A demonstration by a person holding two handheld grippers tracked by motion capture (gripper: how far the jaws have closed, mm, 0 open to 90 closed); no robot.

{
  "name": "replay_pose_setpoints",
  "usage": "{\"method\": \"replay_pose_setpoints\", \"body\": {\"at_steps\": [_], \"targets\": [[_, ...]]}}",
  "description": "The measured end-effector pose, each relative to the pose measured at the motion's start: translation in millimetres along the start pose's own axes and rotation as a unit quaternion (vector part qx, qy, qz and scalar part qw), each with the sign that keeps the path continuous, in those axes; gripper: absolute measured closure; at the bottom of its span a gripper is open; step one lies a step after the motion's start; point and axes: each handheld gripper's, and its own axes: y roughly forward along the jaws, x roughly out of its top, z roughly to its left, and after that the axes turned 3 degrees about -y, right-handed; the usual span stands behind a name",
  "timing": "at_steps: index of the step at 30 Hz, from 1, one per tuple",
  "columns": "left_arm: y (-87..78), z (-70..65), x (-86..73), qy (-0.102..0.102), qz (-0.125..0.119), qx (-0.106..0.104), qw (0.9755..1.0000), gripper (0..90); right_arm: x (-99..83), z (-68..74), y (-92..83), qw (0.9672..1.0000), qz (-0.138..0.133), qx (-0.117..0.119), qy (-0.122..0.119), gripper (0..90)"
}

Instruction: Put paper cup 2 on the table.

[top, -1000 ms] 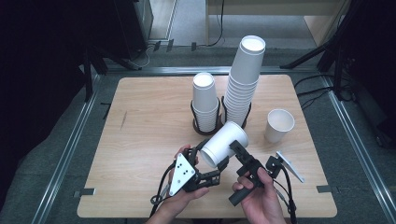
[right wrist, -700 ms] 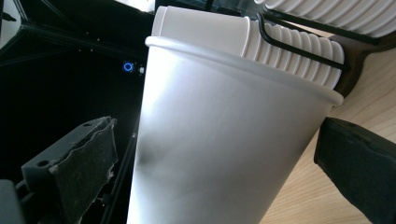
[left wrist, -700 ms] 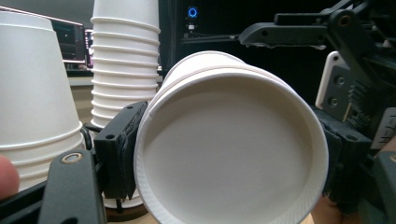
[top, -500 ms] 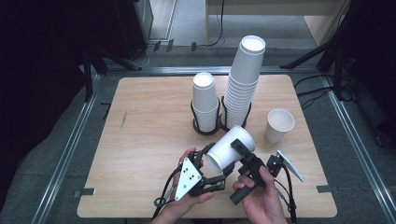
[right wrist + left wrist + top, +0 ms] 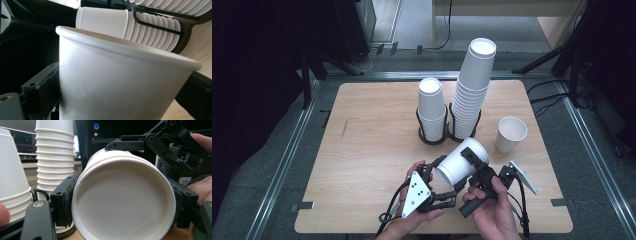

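A: What differs from half a second back?
B: Little. The held paper cup point(image 5: 460, 162) sits a touch lower and nearer the person; both hands have barely shifted. Stacks and the lone cup have stayed put.

A: Where's the cup, who has it?
B: Lying tilted above the front of the wooden table point(image 5: 372, 145), between the two grippers. Left gripper point(image 5: 443, 186) is clenched on its closed end — in the left gripper view the padded jaws press either side of the round recessed base point(image 5: 123, 201). Right gripper point(image 5: 476, 161) is clamped across it near the rim; its own view has a black jaw on each side of the wall point(image 5: 120, 85).

A: Materials?
B: White matte paper, rolled lip, tapered. Black ribbed jaw pads. Pale wood-grain tabletop. Short stack point(image 5: 432, 107) and tall stack point(image 5: 473, 85) stand inverted in dark wire-ringed holders; one upright cup point(image 5: 510, 134) near the right edge.

A: Anything hard to read?
B: Held cup's mouth faces away — inside hidden. Forearms cut off at the bottom edge. Surroundings are dark.
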Motion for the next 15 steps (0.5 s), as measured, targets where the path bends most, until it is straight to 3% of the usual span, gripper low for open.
{"method": "replay_pose_setpoints", "body": {"at_steps": [5, 15], "targets": [[0.3, 2.8, -0.8, -0.008, -0.002, -0.007, 0.9999, 22.7, -1.9, 0.4, 0.0, 0.9999, -0.003, 0.01, 0.004, 10.0], [-1.8, 4.0, 0.7, -0.004, 0.0, -0.007, 1.0, 21.2, -4.8, 2.1, 0.2, 0.9999, -0.005, 0.014, -0.002, 12.8]]}}
